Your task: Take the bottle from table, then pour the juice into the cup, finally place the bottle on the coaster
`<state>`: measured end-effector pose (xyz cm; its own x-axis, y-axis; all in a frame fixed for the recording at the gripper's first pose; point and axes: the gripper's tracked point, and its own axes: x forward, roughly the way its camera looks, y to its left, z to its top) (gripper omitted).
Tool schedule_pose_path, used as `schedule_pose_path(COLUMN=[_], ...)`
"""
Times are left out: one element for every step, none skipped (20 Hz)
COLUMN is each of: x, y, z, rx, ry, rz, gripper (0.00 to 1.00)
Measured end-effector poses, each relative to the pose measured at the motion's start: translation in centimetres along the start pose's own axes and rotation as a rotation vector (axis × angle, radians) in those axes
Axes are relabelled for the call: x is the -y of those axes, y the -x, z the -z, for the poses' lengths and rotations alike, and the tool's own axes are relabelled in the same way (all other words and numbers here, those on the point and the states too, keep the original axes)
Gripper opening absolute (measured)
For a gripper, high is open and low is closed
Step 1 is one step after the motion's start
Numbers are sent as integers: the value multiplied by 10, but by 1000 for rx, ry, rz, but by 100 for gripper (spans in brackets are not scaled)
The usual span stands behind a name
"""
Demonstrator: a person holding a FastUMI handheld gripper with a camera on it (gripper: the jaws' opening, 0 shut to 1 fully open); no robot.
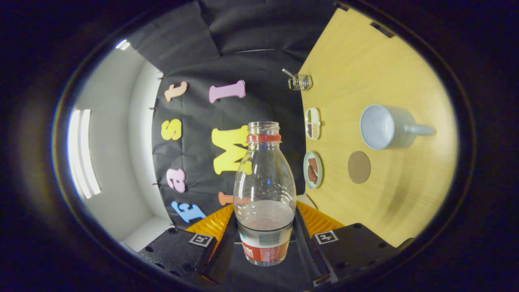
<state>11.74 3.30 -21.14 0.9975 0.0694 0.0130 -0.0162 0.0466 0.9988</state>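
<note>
Bottle (264, 194) is clamped in my gripper (265, 239), both fingers pressing on its labelled lower body, and it is lifted clear of the surface (389, 61). Clear plastic, uncapped, about a third full of juice: light, thin-walled, probably slick, so squeeze moderately. Low grip suits tipping. View is rolled sideways; mug (385, 126) and round coaster (359, 166) sit close together, beyond the fingers.

The hand-held gripper (265, 227) has dark, screw-dotted blocks, each bearing a square black-and-white marker, beside ribbed fingers.
</note>
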Motion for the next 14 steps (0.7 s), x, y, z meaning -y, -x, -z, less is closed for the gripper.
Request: schedule_pose_path(x=[-7,-14,-21,-26,-31,-34,-39,-44,-49,-53,-56,-59,-64,-69], y=[3,5,7,6,9,11,13,15,17,17,18,19,21,22], z=[1,0,0,-2,-2,-2,-4,-3,0,2,2,2,3,4], rx=[0,1,3,-3,-9,-14,-22,-30,-47,-69,-90,-103,-113,-123], ry=[53,101,147,189,235,283,341,393,451,506,563,612,671,739], rz=[-3,-11,-20,-21,-22,-15,-10,-10,-11,-10,-3,-1,0,1], gripper=[76,76,76,76,76,76,76,76,76,76,76,76,76,76])
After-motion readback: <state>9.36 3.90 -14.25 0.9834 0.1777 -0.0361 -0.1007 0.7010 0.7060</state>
